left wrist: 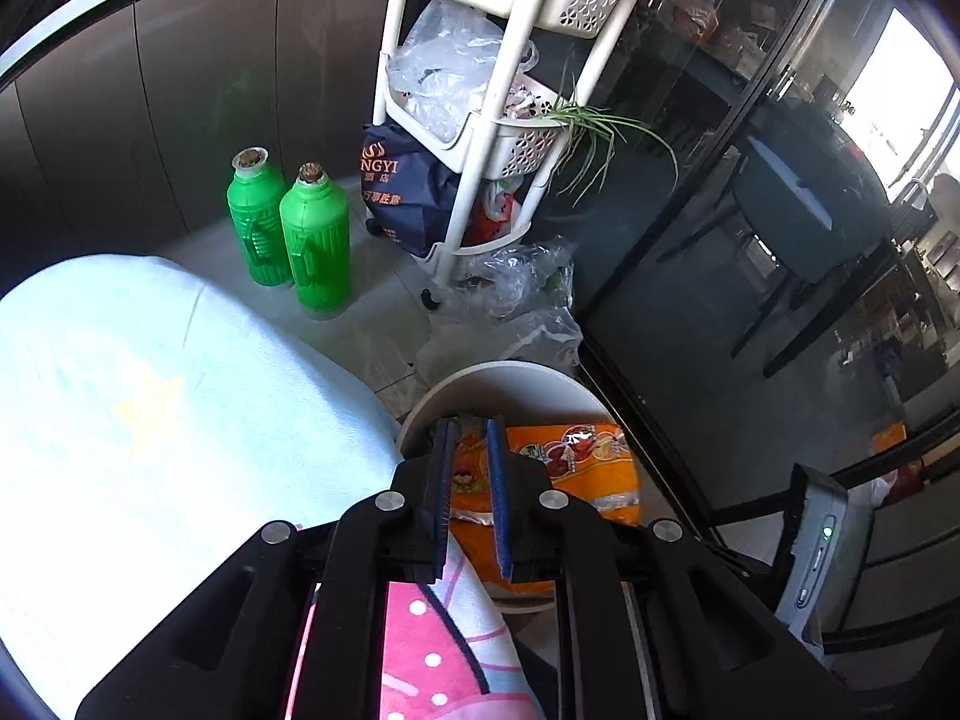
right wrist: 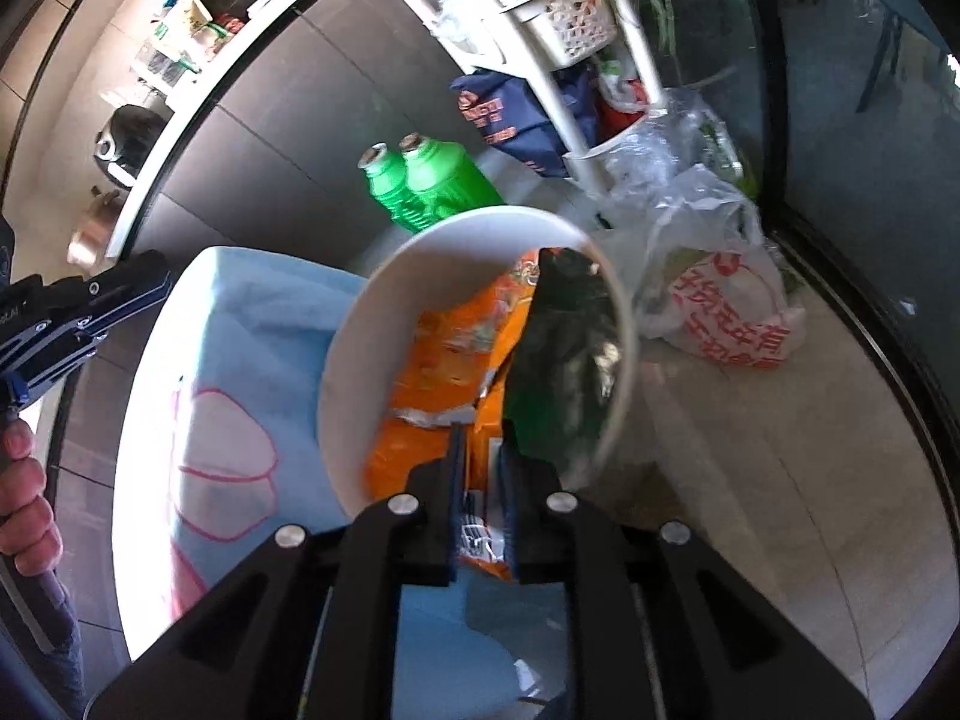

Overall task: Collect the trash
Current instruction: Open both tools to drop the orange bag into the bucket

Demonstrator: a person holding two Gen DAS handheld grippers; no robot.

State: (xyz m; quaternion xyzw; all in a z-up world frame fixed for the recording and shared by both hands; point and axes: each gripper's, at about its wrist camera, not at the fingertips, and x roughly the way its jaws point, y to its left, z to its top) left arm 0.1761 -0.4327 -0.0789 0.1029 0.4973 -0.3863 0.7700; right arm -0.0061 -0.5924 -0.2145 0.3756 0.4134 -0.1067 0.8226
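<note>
Left gripper [left wrist: 471, 468]: jaws a little apart, nothing clamped; orange wrapper [left wrist: 576, 468] lies below the tips inside the white bin [left wrist: 510, 375].
Left view, room: tiled floor [left wrist: 384, 294], two green bottles [left wrist: 288, 228], white trolley [left wrist: 480, 138], glass door at right.
Right gripper [right wrist: 480, 480]: nearly closed, pinching the orange wrapper [right wrist: 444, 372] at the bin [right wrist: 354, 372] rim.
Right view, surroundings: blue cloth [right wrist: 252, 324] beside bin; plastic bags [right wrist: 720, 300] on floor.

White bin [right wrist: 336, 372] base hidden; green wrapper [right wrist: 558, 360] blurred; table [left wrist: 180, 420] cut off
</note>
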